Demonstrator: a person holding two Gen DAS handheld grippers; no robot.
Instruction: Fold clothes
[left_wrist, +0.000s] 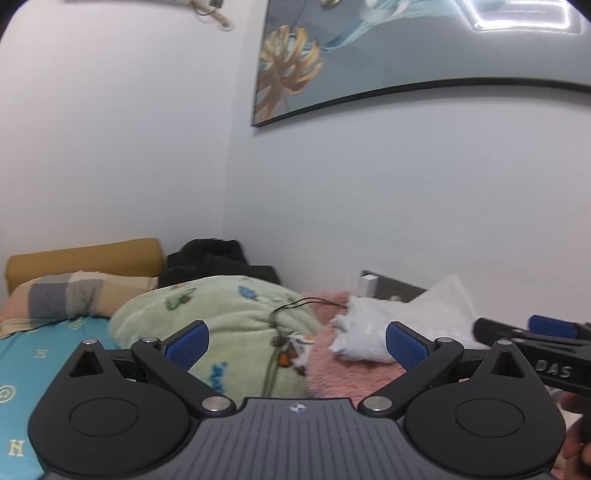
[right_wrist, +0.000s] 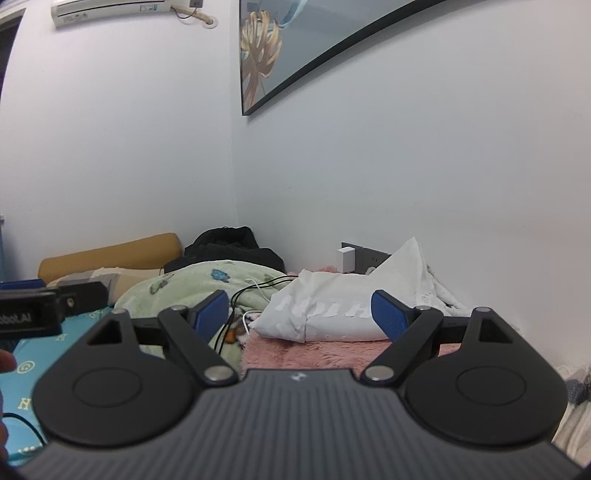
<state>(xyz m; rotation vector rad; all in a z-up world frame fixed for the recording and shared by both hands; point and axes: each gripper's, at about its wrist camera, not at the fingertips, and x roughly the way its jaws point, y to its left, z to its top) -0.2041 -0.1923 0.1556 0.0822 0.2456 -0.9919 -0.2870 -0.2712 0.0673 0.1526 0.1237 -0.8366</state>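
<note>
A crumpled white garment (right_wrist: 332, 310) with pale lettering lies on a pink fluffy blanket (right_wrist: 314, 354) near the wall; in the left wrist view the white garment (left_wrist: 369, 332) sits right of centre. My left gripper (left_wrist: 297, 343) is open, held above the bed with nothing between its blue pads. My right gripper (right_wrist: 299, 314) is open too, empty, pointing at the garment from a short distance. Each gripper shows at the edge of the other's view: the right gripper (left_wrist: 546, 339), the left gripper (right_wrist: 48, 302).
A green patterned fleece blanket (left_wrist: 214, 314) is heaped left of the garment, with black and white cables (right_wrist: 247, 295) over it. A checked pillow (left_wrist: 66, 295), yellow headboard (left_wrist: 85, 258), dark clothes (left_wrist: 214, 258), a wall socket with a charger (right_wrist: 347, 260) and blue sheet (left_wrist: 22, 387) surround them.
</note>
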